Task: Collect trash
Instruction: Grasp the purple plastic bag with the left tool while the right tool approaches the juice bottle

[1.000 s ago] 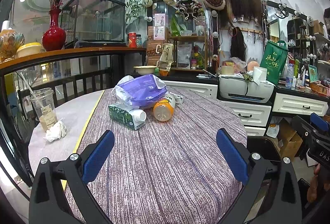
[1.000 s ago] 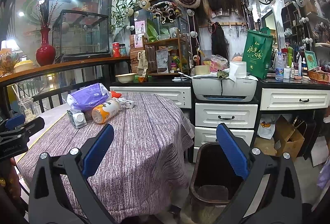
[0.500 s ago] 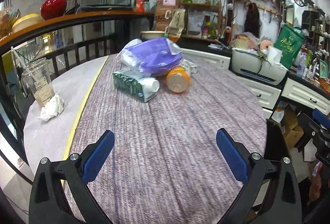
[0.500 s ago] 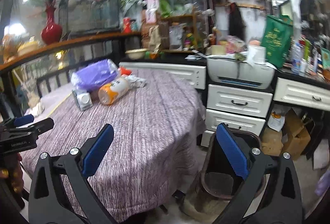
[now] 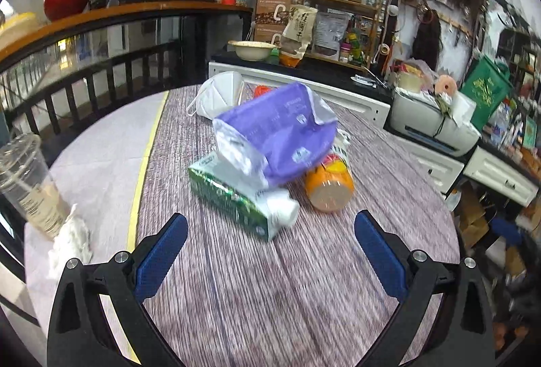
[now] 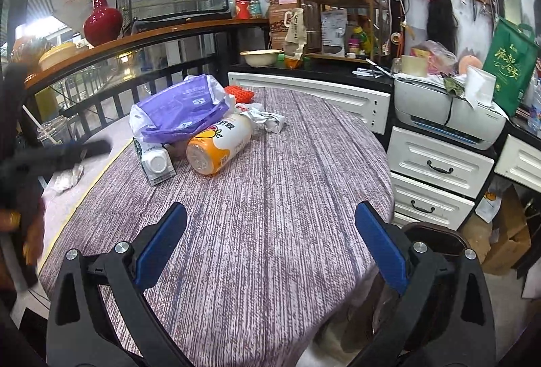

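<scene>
A pile of trash lies on the round table (image 5: 304, 282): a purple plastic bag (image 5: 280, 133) on top of a green-and-white carton (image 5: 236, 198), an orange bottle (image 5: 329, 187) on its side, and a white face mask (image 5: 219, 93) behind. A crumpled tissue (image 5: 69, 247) lies beside a clear plastic cup (image 5: 28, 184) at the left. My left gripper (image 5: 270, 248) is open and empty, just short of the carton. My right gripper (image 6: 270, 242) is open and empty over the table, with the bag (image 6: 182, 116), carton (image 6: 154, 160), bottle (image 6: 219, 143) and crumpled wrappers (image 6: 267, 120) ahead.
A dark brown trash bin (image 6: 436, 242) stands on the floor at the table's right edge, partly behind my right gripper's finger. White drawers (image 6: 436, 170) and a printer (image 6: 446, 116) stand to the right. A railing (image 5: 101, 69) runs behind the table. The left gripper shows blurred at the right wrist view's left edge (image 6: 57, 154).
My left gripper has moved forward to the trash pile, which now looms much larger. My right gripper has swung left and up, from over the bin to over the table.
</scene>
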